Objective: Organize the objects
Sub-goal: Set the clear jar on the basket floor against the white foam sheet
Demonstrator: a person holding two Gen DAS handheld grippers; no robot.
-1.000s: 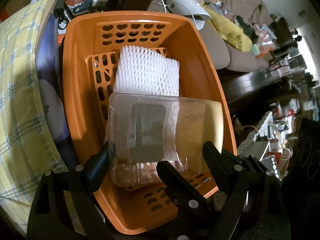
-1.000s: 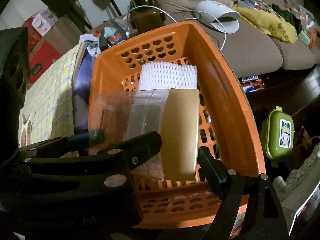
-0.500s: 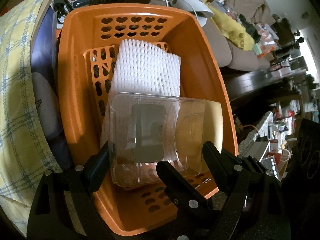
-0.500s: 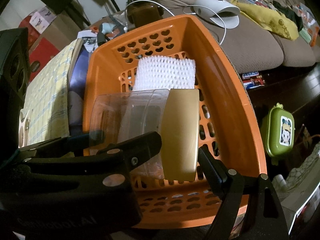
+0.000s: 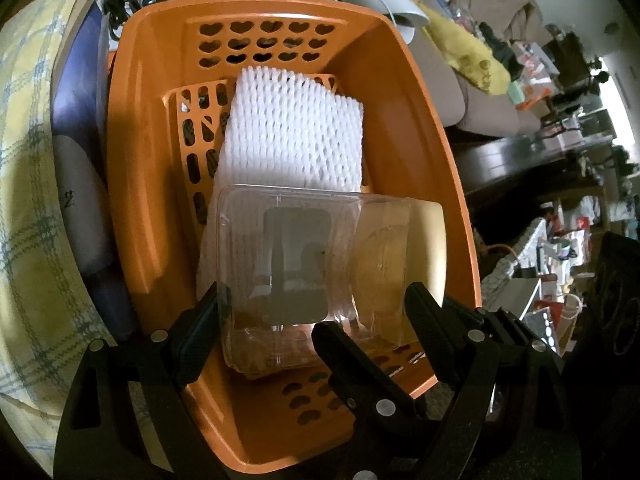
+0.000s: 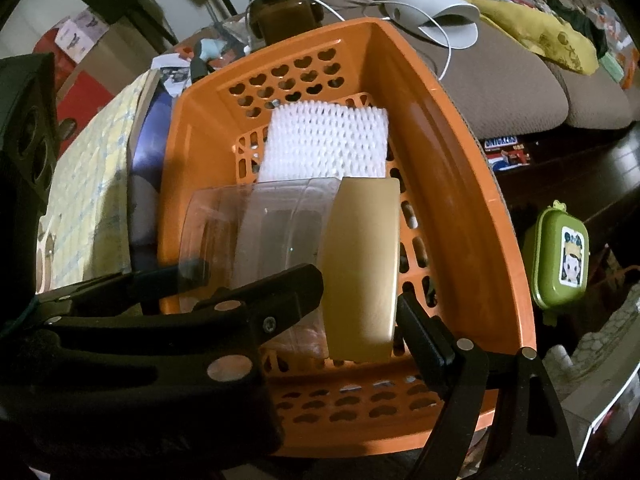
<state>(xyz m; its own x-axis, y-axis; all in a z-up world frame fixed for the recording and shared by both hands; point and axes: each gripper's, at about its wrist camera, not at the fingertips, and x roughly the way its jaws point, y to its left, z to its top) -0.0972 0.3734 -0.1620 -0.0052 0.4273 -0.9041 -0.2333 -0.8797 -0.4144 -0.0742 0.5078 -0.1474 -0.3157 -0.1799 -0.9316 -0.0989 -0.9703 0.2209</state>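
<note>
A clear plastic jar (image 5: pixel 296 264) with a gold lid (image 6: pixel 360 264) lies on its side, carried just above the orange basket (image 5: pixel 136 160). My left gripper (image 5: pixel 314 304) stands wide, its left pad pressed on the jar's base. My right gripper (image 6: pixel 332 304) is wide too, its right finger against the lid's top. The two inner fingers cross in front of the jar. A white foam net (image 5: pixel 292 132) lies on the basket's floor beyond the jar, which hides the net's near part.
A yellow plaid cloth (image 5: pixel 28 200) lies against the basket's left side. A green lidded box (image 6: pixel 560 268) sits low on the right. Behind the basket are a brown sofa (image 6: pixel 500 80), a white corded device (image 6: pixel 440 12) and clutter.
The basket and foam net have slid a little upward in both views. The jar keeps its place between the fingers, and the jaws have not changed.
</note>
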